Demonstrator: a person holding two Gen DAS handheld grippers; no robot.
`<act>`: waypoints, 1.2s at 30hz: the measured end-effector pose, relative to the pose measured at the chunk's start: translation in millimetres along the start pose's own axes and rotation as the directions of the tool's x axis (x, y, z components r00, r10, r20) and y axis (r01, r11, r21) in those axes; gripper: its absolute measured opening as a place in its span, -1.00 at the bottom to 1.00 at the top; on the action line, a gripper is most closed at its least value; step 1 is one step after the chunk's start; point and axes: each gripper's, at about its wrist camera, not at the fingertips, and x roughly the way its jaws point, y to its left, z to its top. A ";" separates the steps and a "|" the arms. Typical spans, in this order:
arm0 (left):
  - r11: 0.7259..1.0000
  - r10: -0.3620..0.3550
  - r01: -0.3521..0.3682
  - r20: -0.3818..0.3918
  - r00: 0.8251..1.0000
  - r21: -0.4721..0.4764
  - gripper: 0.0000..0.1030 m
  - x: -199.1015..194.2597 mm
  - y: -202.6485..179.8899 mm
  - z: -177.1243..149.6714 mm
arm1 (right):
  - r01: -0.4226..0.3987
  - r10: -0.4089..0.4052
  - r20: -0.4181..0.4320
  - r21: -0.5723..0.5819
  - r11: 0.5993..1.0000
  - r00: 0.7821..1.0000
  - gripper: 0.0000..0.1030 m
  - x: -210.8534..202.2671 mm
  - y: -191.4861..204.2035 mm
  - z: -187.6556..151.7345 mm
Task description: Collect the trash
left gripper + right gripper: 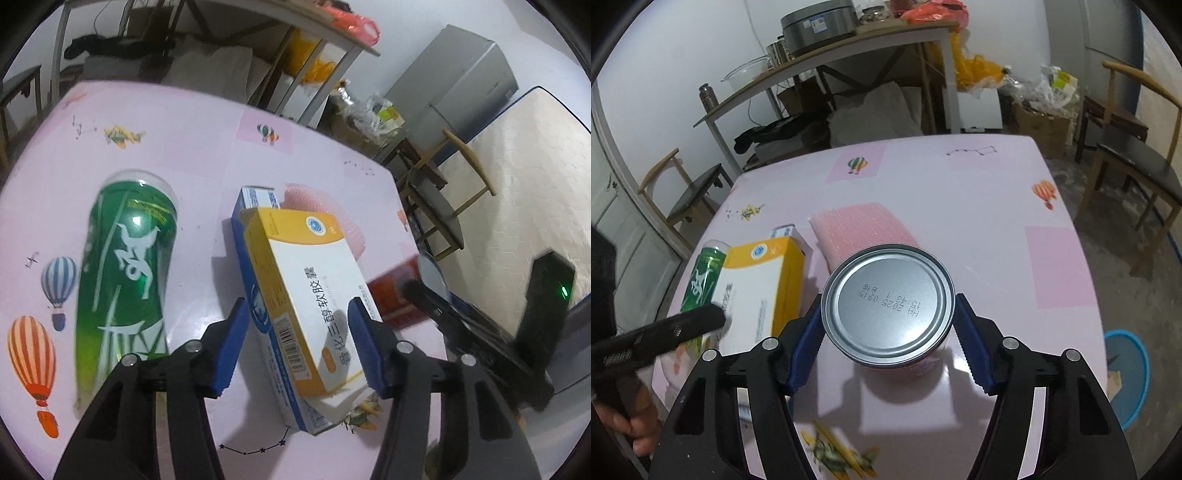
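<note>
Where the far flap of the yellow medicine box (310,291) stands open, cannot see anything inside. Lies flat on a blue-and-white box (258,197), both on the pink counter (184,122), long axis running away from the left gripper (297,306) and leaning a little to the left. Straddled by that gripper's fingers (225,354), angled steeply down from above: right one touching the box's right edge, left one just clear of it beside the lower box, so apart and not clamped.

Left of the yellow box, on its side, a green can (122,266), long axis roughly parallel to the box, far end pointing away. Behind the yellow box, flat on the counter, a pink foam sheet (860,229).

Right of the yellow box, a red can (888,299), upright on the counter with its closed silver end and printed date code facing up, so nothing of the contents visible. Clamped at the rim on both sides by the right gripper (888,317), likewise tilted steeply downward.

Farther right of the yellow box, past the counter's edge on the floor, a blue-rimmed bin (1137,373), partly hidden; cannot tell what it holds. At the lower left of the right wrist view, a hand (631,424) gripping the left gripper's handle.
</note>
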 end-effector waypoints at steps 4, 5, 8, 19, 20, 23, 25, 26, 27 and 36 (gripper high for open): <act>0.999 -0.018 0.017 -0.030 0.999 -0.035 0.05 9.4 1.1 6.0 | 0.004 -0.004 -0.001 0.008 1.000 1.000 0.24 -9.4 -7.5 -8.3; 0.999 -0.023 0.021 -0.037 0.999 -0.040 0.05 12.0 0.9 8.1 | 0.005 -0.005 0.000 0.009 1.000 1.000 0.24 -11.0 -8.5 -10.0; 0.998 -0.033 0.030 -0.054 0.998 -0.055 0.05 16.9 1.2 12.9 | 0.005 -0.005 0.006 0.010 1.000 1.000 0.24 -13.4 -9.2 -13.0; 0.995 -0.061 0.056 -0.067 0.996 -0.080 -0.11 18.3 -1.9 15.5 | -0.015 0.015 0.008 0.002 1.000 1.000 0.24 -12.0 -8.4 -13.2; 0.996 -0.057 0.052 -0.063 0.996 -0.077 -0.12 17.0 -2.2 15.0 | -0.017 0.017 0.009 0.001 1.000 1.000 0.24 -12.7 -8.3 -13.6; 0.995 -0.057 0.053 -0.055 0.997 -0.080 -0.14 14.1 0.7 13.7 | -0.018 0.018 0.011 -0.003 1.000 1.000 0.24 -12.8 -8.7 -13.8; 0.995 -0.059 0.055 -0.046 0.997 -0.085 -0.21 11.3 2.3 12.1 | -0.021 0.021 0.011 -0.003 1.000 1.000 0.24 -13.3 -9.5 -14.6; 0.995 -0.061 0.058 -0.042 0.997 -0.086 -0.24 9.1 3.1 11.5 | -0.022 0.022 0.011 -0.004 1.000 1.000 0.24 -13.4 -9.9 -14.8; 0.995 -0.061 0.058 -0.040 0.997 -0.083 -0.26 7.4 3.6 10.9 | -0.021 0.021 0.011 -0.006 1.000 1.000 0.24 -13.4 -10.0 -14.9; 0.998 -0.052 0.051 -0.020 0.998 -0.030 -0.35 -9.1 2.2 -1.3 | -0.014 0.014 0.007 -0.021 1.000 1.000 0.23 -13.1 -6.1 -13.2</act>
